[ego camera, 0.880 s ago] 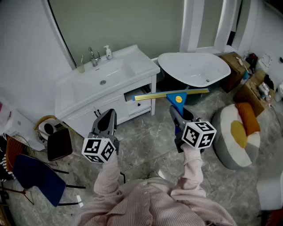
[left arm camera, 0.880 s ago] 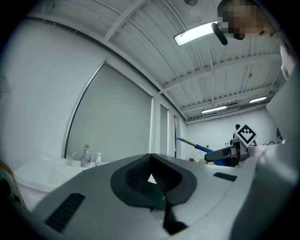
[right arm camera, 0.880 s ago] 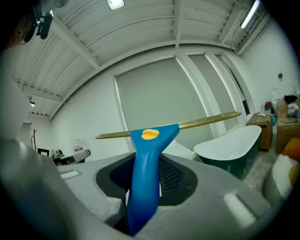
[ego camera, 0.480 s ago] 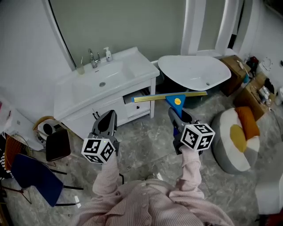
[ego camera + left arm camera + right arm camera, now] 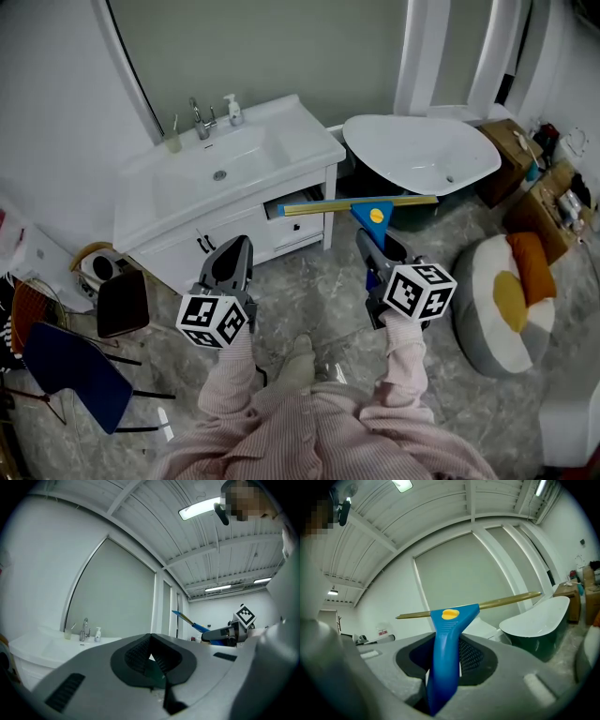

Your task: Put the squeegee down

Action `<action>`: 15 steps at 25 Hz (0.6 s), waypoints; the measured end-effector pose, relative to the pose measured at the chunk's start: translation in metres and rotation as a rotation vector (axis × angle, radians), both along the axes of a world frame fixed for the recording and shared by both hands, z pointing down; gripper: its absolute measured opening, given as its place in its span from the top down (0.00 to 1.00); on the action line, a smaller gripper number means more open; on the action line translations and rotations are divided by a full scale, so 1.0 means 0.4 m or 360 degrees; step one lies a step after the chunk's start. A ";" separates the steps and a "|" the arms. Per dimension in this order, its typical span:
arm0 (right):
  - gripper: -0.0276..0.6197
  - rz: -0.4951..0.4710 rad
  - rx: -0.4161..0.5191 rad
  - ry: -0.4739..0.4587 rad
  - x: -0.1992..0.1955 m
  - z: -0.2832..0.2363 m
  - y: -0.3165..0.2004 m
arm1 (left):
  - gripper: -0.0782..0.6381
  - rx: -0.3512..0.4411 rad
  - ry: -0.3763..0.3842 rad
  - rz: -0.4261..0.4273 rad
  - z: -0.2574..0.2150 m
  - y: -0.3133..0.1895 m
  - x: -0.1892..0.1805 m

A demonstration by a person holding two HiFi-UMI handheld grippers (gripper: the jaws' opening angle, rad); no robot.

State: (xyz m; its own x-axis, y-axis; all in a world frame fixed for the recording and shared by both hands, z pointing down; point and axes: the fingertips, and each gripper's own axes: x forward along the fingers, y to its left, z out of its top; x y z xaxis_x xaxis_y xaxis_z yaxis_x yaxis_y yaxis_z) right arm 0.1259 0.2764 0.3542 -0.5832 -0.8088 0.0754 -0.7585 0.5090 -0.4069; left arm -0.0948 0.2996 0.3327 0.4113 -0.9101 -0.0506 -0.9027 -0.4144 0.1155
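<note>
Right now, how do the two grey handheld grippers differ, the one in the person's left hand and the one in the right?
The right gripper is shut on a squeegee with a blue plastic handle and a long brass-coloured blade, while the left gripper holds nothing. The right gripper's jaws stand apart around that handle, and the left gripper's jaws meet. Both are grey and point level, straight ahead.

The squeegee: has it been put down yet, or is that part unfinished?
Nothing looks done yet. The right gripper holds the squeegee by its blue handle, in the air near the sink cabinet. Left to do: set it down and let go.
</note>
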 end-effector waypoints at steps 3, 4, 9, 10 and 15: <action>0.77 -0.0010 -0.0008 0.0000 -0.001 0.014 -0.043 | 0.89 -0.0017 0.0004 0.0004 0.019 -0.042 0.006; 0.77 -0.0010 -0.0008 -0.0003 -0.002 0.015 -0.062 | 0.89 -0.0018 0.0006 0.0007 0.022 -0.060 0.006; 0.77 -0.0012 -0.0014 -0.0005 -0.013 0.020 -0.177 | 0.89 -0.0004 0.0027 0.0002 0.018 -0.181 -0.013; 0.77 -0.0015 -0.0017 -0.0005 -0.016 0.021 -0.202 | 0.89 -0.0002 0.0030 0.0003 0.017 -0.208 -0.016; 0.77 -0.0024 -0.0050 -0.0015 -0.039 0.028 -0.334 | 0.89 -0.0018 0.0042 0.0018 0.020 -0.342 -0.034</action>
